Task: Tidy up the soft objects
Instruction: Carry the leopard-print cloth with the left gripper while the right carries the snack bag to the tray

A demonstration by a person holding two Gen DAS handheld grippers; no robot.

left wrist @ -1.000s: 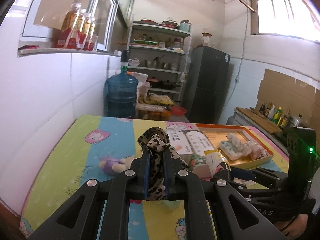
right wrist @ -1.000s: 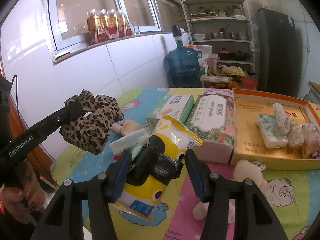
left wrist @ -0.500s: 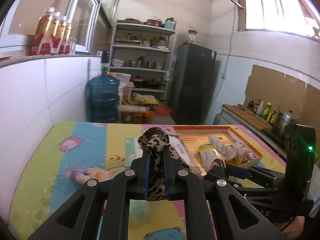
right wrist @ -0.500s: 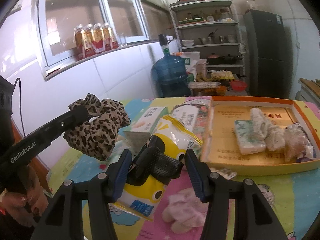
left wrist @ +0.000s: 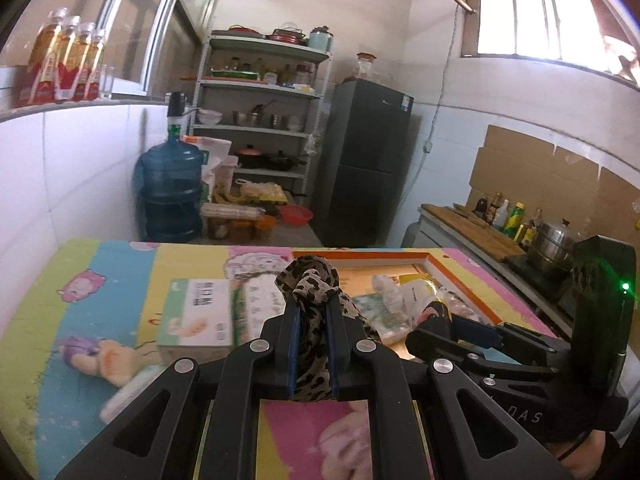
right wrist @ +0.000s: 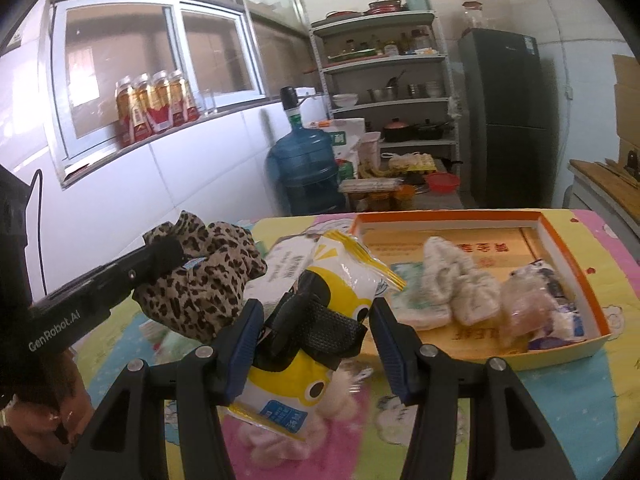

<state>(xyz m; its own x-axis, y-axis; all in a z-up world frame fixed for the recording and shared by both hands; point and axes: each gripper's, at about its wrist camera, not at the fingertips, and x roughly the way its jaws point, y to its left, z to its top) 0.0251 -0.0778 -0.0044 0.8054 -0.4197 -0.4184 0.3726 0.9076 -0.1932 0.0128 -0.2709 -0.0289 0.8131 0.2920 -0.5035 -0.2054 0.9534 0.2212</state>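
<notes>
Glossy cartoon tablecloth (left wrist: 120,276), crumpled leopard scrunchie (left wrist: 310,284), crinkly yellow packet (right wrist: 320,320), rectangular orange-rimmed tray (right wrist: 560,240).

1. The left claw (left wrist: 312,332) is matt black plastic with bright metal rivets and blue rubbery pads; pinched between its pads is a leopard-print scrunchie (left wrist: 310,284) of soft, crinkled cloth.
2. Between the right claw (right wrist: 312,340) fingers sits a yellow tissue pack (right wrist: 320,320), a glossy, crinkly plastic film.
3. Ahead of the right claw, the orange box lid (right wrist: 568,256) looks like smooth, matt cardboard; the white cloth (right wrist: 456,280) in it is fuzzy.
4. Under both claws, the bench cover (left wrist: 80,304) is smooth printed sheet with a slight sheen.
</notes>
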